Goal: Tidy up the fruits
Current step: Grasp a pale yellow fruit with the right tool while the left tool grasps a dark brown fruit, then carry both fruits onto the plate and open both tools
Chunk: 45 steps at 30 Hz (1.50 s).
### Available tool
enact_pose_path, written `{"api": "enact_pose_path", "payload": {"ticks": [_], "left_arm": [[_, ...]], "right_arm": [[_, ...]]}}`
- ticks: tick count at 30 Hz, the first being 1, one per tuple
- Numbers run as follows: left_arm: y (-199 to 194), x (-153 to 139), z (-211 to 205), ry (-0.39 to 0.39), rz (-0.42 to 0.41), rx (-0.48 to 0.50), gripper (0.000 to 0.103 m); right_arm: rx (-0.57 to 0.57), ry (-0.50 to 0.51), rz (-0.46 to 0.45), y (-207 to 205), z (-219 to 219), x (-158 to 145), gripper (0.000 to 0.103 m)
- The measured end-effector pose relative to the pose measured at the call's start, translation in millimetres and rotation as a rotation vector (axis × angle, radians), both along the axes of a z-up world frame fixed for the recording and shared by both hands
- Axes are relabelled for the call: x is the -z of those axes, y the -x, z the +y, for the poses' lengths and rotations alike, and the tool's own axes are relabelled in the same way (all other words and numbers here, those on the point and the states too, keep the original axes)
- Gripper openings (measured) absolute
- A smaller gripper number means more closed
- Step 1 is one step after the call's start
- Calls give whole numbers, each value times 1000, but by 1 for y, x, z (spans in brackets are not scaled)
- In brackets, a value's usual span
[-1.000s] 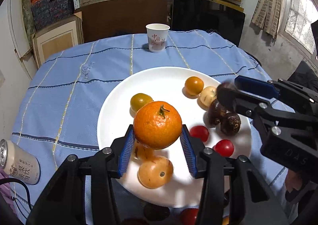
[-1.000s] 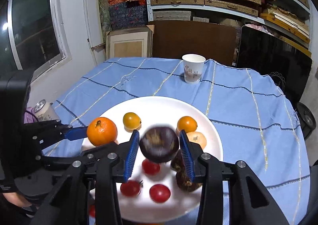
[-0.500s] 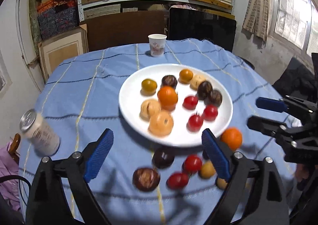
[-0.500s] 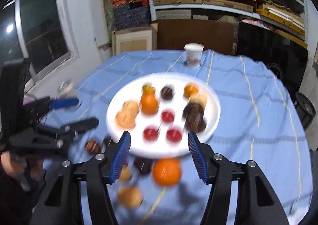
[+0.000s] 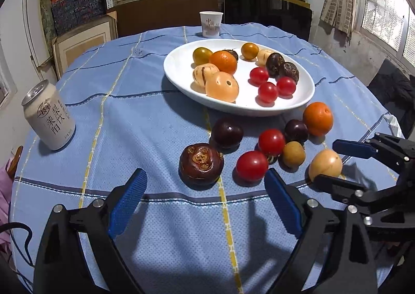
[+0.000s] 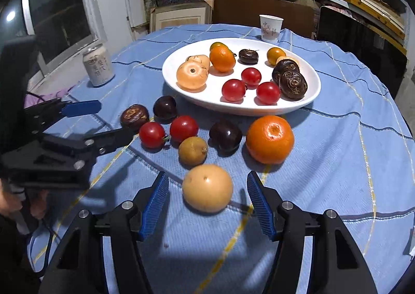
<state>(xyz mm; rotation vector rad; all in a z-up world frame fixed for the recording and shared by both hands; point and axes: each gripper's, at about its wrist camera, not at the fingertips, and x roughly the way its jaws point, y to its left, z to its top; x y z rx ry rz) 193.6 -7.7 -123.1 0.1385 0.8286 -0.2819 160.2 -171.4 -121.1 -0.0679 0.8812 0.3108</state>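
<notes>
Both grippers hover empty over the blue-clothed desk (image 5: 145, 122), fruit sorted by kind on the white plate (image 5: 179, 70) w/ more still loose in front of it. Left gripper (image 5: 205, 198), jaws wide after just opening, nothing between them, points at the brown water chestnut (image 5: 201, 164). Right gripper (image 6: 207, 203), jaws about half open after just opening, brackets the yellow-tan fruit (image 6: 207, 188) w/o touching it, probably the next pick for the plate.

A dark fruit (image 5: 231, 53) on the plate (image 5: 179, 70) sits mostly hidden behind the orange (image 5: 223, 61).
</notes>
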Motion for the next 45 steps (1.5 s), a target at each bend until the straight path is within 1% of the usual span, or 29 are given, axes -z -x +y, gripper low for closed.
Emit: {"api": "enact_pose_path", "payload": {"ticks": [1,2,5,8,10,13,14,15,16,17,18,19,21,22,24,27,31,33,39,42,45], "left_arm": [[0,0,0,0,1,-2,90],[-1,1,1,-2,3,-5,90],[-6,0,2,-12,4,-32,90],[-14,1,7,-32,6,-91,90],[-20,3,8,-38,14,-111,90],[-30,8,3,-81,17,-124,90],[-33,11,1,-96,22,-125,87],[-37,15,-3,-109,33,-112,79],[-38,16,-5,-114,37,-107,74],[-40,18,-8,-126,41,-101,64],[-40,19,-9,-125,41,-94,60],[-39,19,-9,-124,37,-89,59],[-37,19,-11,-115,35,-67,44],[-36,19,-13,-122,28,-61,42],[-34,19,-14,-125,22,-58,42],[-31,14,-7,-75,22,-62,41],[-17,-3,-1,-16,-32,-53,41],[-6,-11,-4,-11,-60,-38,41],[10,-32,-14,4,-97,-2,41],[9,-44,-21,6,-115,10,41],[4,-55,-27,13,-124,20,41]], "right_arm": [[11,6,-1,-3,2,1,56],[9,6,1,-3,3,3,43],[0,23,-6,1,5,4,42],[2,9,-7,6,-1,3,42],[0,-4,-3,8,-3,3,42],[5,-12,-6,8,-6,3,42],[3,-11,-8,8,-5,3,42],[-1,-12,-10,8,-5,3,42],[-2,-12,-13,9,-5,2,42],[-3,-13,-14,9,-5,2,42],[-4,-17,-16,9,-5,2,42],[-3,-21,-15,9,-6,2,42],[0,-29,-11,8,-7,3,42],[2,-32,-10,8,-7,3,42],[5,-37,-16,9,-8,3,42],[2,-41,-51,13,-8,-1,42],[3,-54,-71,18,-12,-6,42],[10,-63,-68,18,-17,-7,42],[46,-67,-82,16,-34,-15,42],[72,-72,-103,9,-46,-28,42],[81,-68,-148,3,-56,-48,42]]}}
